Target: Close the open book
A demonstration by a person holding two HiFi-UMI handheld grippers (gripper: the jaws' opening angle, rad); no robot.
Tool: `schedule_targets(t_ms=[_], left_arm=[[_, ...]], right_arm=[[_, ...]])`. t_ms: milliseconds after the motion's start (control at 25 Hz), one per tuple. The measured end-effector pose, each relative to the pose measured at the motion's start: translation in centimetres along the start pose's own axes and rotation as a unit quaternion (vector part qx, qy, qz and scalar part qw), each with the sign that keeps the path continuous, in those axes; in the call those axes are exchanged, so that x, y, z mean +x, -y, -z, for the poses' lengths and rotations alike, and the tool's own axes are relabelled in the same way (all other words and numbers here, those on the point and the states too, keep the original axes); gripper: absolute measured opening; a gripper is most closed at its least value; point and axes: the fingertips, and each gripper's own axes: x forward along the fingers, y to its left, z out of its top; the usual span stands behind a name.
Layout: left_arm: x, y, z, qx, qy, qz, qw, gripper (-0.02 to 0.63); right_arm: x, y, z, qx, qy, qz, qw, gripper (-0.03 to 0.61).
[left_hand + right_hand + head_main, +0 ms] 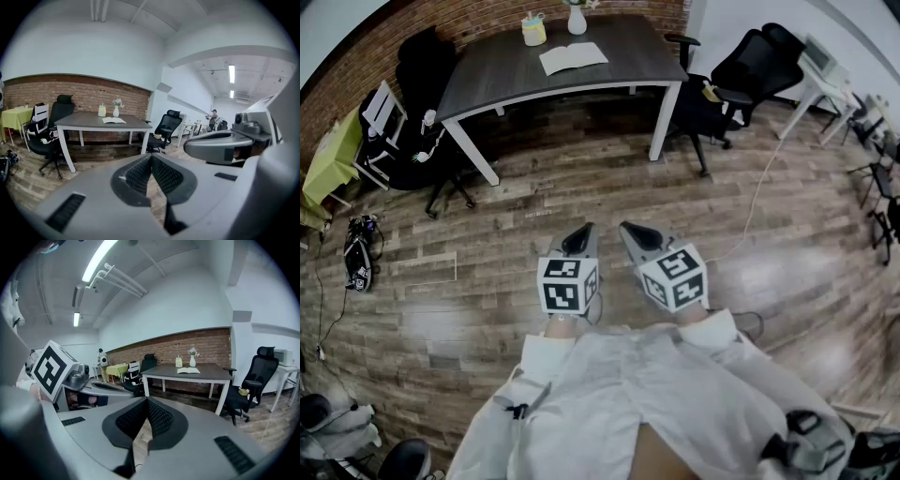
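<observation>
An open book (pixel 573 58) lies flat on a dark grey table (pixel 628 61) across the room; it also shows as the open book (pixel 114 120) and the open book (pixel 188 371) in the two gripper views. My left gripper (pixel 578 241) and right gripper (pixel 639 234) are held side by side over the wooden floor, far short of the table. Both are shut with nothing between their jaws. In the left gripper view the left gripper (pixel 151 156) has its pads meeting; the right gripper (pixel 147 400) looks the same.
A yellow cup (pixel 533 31) and a white vase (pixel 577 18) stand behind the book. Black office chairs sit left (pixel 427 84) and right (pixel 712 94) of the table. A yellow-covered table (pixel 328 159) and a cable (pixel 759 187) on the floor lie at the sides.
</observation>
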Motion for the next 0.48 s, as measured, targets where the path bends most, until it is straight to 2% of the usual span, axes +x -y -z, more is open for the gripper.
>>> schedule_targets(t_ms=[480], left_arm=[[1.3, -0.2, 1.0, -0.016, -0.014, 0.014, 0.9997, 0.006]], right_arm=[[0.8, 1.1, 1.3, 0.018, -0.017, -0.005, 1.0, 0.005]])
